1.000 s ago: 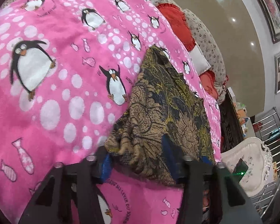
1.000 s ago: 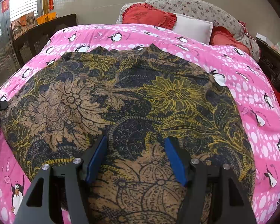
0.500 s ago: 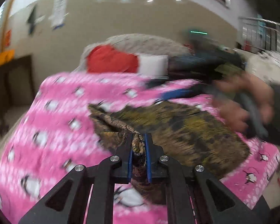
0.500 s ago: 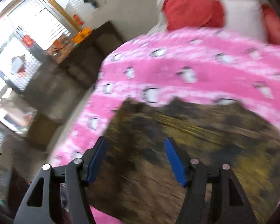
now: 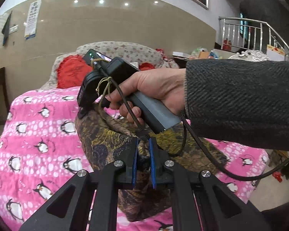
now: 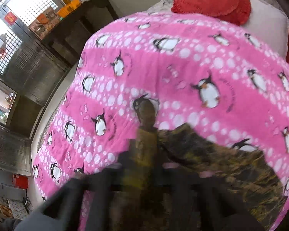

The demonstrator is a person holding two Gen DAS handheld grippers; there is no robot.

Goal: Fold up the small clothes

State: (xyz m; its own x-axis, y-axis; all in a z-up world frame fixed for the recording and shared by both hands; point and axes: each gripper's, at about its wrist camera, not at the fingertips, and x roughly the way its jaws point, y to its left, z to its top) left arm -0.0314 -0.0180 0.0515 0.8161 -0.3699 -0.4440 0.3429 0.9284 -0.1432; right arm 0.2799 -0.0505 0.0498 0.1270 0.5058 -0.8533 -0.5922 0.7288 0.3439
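Our left gripper [image 5: 143, 161] sits low in the centre of its frame, its blue-lined fingers [image 5: 134, 163] drawn narrow on a bunched fold of the garment [image 5: 109, 144], a dark cloth printed in brown and yellow. The cloth rises between the pads and runs on up toward the middle of the frame, where our right hand [image 5: 154, 90] grips the handle of the right gripper [image 5: 84, 104]; that tool's front end meets the raised cloth at centre left. A black cable [image 5: 202, 150] loops from the handle down to the lower right. The rest of the garment lies on the pink penguin blanket [image 5: 38, 134] covering the bed, with a red cushion [image 5: 73, 73] at the headboard, upper left of centre.

In the right wrist view everything near is badly blurred. The garment [image 6: 221, 163] spreads over the lower right, and a strip of it stands between the smeared fingers [image 6: 125, 159], which look narrow and closed on it. The blanket [image 6: 183, 67] fills the rest.
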